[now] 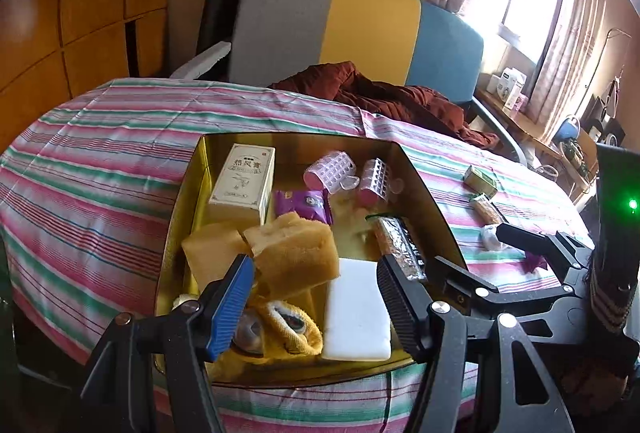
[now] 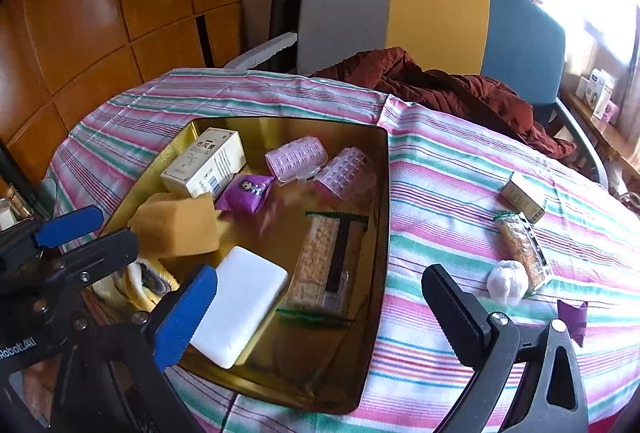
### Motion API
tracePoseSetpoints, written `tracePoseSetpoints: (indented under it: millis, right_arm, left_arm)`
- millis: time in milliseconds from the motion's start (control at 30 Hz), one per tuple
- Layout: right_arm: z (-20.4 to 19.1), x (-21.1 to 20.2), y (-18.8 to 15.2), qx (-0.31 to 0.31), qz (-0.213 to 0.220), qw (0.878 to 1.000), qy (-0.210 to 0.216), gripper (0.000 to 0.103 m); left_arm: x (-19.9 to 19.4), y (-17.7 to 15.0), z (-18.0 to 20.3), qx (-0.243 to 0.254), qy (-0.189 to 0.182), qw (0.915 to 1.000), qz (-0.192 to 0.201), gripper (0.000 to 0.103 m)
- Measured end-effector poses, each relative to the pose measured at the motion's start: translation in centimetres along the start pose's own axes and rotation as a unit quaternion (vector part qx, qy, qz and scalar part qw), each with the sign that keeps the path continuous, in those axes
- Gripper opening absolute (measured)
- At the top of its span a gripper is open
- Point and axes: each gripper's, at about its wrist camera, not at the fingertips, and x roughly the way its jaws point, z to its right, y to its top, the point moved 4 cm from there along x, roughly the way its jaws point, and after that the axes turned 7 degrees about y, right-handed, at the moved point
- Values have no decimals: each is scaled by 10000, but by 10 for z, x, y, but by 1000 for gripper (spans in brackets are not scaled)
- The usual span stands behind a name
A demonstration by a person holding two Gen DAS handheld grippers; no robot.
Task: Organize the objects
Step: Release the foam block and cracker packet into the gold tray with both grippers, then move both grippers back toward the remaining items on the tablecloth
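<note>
Here the left gripper (image 1: 316,297) hangs over the near end of the gold tin (image 1: 420,177). Its two fingers are wide apart and hold nothing. The yellow sponge (image 1: 296,253) sits just past the blue finger, and the white bar (image 1: 356,313) lies between the two fingers, lower down in the tin.

The right gripper (image 2: 320,317) is open wide too, and it is empty. Its blue finger is over the near edge of the tin, and its black finger is over the striped cloth (image 2: 440,173) on the right.

Inside the tin there is also a cream box (image 2: 204,165) at the far left, two pink hair rollers (image 2: 316,163) at the far end, a purple packet (image 2: 246,193) by the box, a long snack bar (image 2: 324,265) on the right side, and something fuzzy and yellow (image 1: 290,329) at the near left.

Out on the cloth, to the right of the tin, lie a small green box (image 2: 524,197), another snack bar (image 2: 524,253), a white ball of plastic (image 2: 508,281) touching that bar, and a purple scrap (image 2: 572,317) nearest of all.

A dark red cloth (image 2: 448,85) lies at the far side, by a striped chair (image 2: 436,17).
</note>
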Motion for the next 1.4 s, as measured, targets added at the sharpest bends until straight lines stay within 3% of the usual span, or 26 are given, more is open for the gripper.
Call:
tracePoseSetpoints:
  millis: [167, 700, 1400]
  right_arm:
    - [1, -7, -4, -44, 31, 9999, -122, 103]
    - [36, -28, -10, 224, 179, 9978, -595, 103]
    - [181, -66, -9, 881, 236, 9771, -1924, 103]
  left_arm:
    - [0, -5, 3, 24, -37, 10000, -17, 65]
    - [-12, -3, 15, 465, 362, 9978, 300, 65]
    - [-3, -8, 51, 1043, 178, 9943, 142, 65]
